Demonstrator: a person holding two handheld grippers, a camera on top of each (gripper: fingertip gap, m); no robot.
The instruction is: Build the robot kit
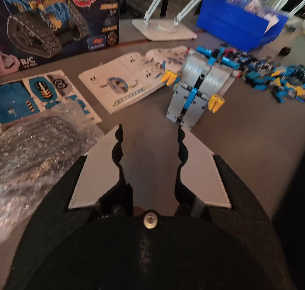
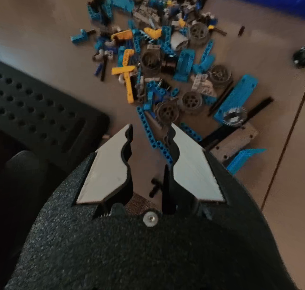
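We are holding the left tool (image 1: 149,127) released over bare worktop (image 1: 247,141), a grey-and-blue brick model (image 1: 196,90) standing at one o'clock. Our right tool (image 2: 151,127) is gaping too, a long blue beam (image 2: 148,130) lying beneath its tips; the blurred parts pile (image 2: 165,54) at twelve o'clock is running off-frame.

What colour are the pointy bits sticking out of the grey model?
Yellow; they show best in the left wrist view, on the grey model.

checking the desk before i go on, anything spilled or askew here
Loose building pieces lie scattered in a heap across the table, not sorted. A small black part sits apart from them. The half-built grey model stands upright. Both tongs are open and empty.
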